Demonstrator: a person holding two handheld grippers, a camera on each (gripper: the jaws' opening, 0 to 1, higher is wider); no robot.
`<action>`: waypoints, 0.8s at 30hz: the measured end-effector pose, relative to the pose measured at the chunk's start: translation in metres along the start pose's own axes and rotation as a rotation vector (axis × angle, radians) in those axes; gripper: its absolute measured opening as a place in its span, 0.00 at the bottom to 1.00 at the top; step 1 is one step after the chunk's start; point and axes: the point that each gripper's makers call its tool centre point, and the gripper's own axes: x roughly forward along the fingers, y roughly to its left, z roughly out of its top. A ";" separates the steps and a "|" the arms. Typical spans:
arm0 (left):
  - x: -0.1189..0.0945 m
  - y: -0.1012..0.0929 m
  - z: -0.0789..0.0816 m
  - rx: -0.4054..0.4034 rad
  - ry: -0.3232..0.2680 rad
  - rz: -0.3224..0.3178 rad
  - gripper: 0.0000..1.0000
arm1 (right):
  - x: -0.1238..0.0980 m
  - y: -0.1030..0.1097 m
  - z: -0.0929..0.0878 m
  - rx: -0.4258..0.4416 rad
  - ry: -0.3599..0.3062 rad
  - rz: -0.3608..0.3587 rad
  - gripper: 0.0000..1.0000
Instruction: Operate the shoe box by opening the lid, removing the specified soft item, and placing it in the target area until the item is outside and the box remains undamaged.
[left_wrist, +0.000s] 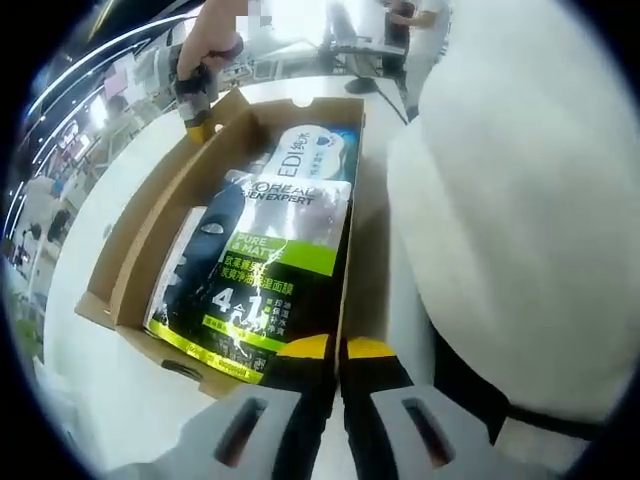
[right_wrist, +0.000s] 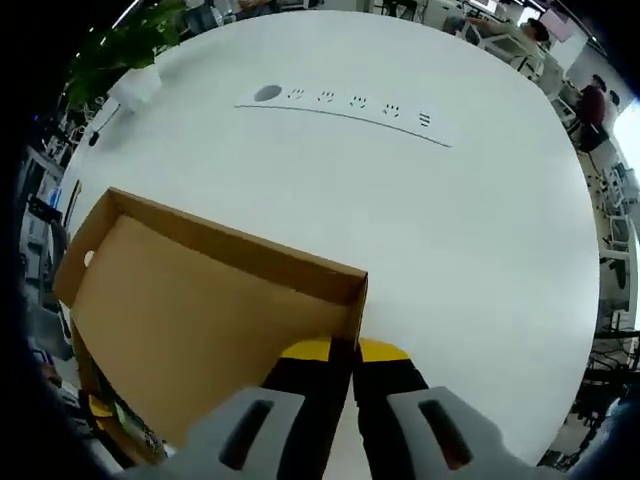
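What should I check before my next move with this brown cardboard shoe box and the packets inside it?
1. Lid open: ok. The brown cardboard lid is swung up, and the brown cardboard shoe box shows its contents.
2. Item reachable: ok. The black and green face-mask packet lies on top, over a dark blue and white packet.
3. Left gripper free: cannot tell. Its jaws look closed at the box's near wall.
4. Right gripper steadying the lid: ok. Its jaws are closed on the lid's edge.
5. Landing spot: ok. The white round table is bare beyond the lid.
6. Box damage: cannot tell.
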 end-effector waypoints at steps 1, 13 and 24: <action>0.000 0.000 0.000 0.000 -0.001 -0.001 0.02 | -0.002 0.001 -0.002 -0.010 -0.004 0.004 0.06; 0.000 0.001 0.000 0.012 -0.007 -0.006 0.02 | -0.016 0.005 0.010 0.034 -0.145 0.075 0.25; 0.000 0.002 -0.001 0.010 -0.010 -0.009 0.02 | -0.076 0.009 0.015 0.215 -0.490 0.192 0.42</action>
